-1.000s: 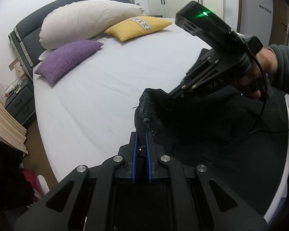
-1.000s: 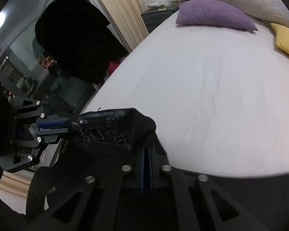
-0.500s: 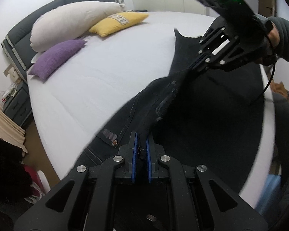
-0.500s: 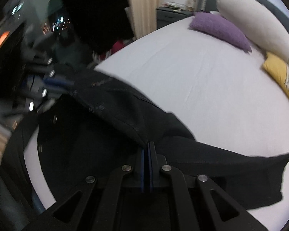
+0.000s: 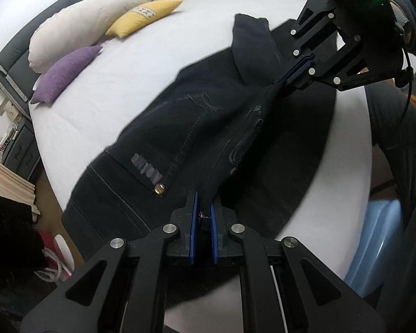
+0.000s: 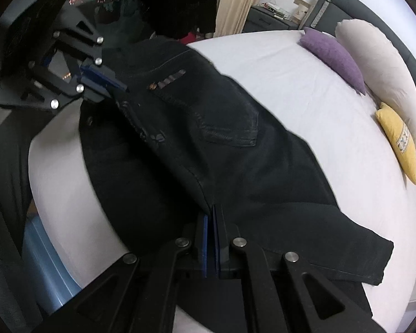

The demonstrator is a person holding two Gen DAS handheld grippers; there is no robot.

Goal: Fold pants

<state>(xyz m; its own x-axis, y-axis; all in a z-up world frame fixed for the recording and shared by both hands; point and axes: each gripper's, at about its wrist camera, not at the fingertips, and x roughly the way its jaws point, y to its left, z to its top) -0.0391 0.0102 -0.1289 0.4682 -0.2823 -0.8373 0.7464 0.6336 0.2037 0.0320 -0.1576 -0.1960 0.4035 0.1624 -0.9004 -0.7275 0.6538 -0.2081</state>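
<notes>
Black jeans [image 5: 185, 127] are held stretched above a white bed [image 5: 130, 63], back pocket up. My left gripper [image 5: 203, 205] is shut on the waistband edge near a brass rivet. My right gripper [image 6: 212, 216] is shut on the fabric further along; it also shows in the left wrist view [image 5: 285, 82] at upper right. The left gripper shows in the right wrist view [image 6: 119, 86] at upper left. The jeans [image 6: 235, 149] hang taut between both grippers, and a leg end [image 6: 374, 260] lies on the bed.
A white pillow [image 5: 77, 27], a yellow pillow [image 5: 144, 16] and a purple pillow [image 5: 66, 72] lie by the dark headboard [image 5: 8, 55]. A nightstand [image 5: 19, 149] and curtain [image 5: 5, 177] stand left. A blue bin [image 5: 374, 238] sits by the bed edge.
Both grippers have moved apart, pulling the bunched jeans out taut and spreading them over the bed. The leg has swung out onto the sheet.
</notes>
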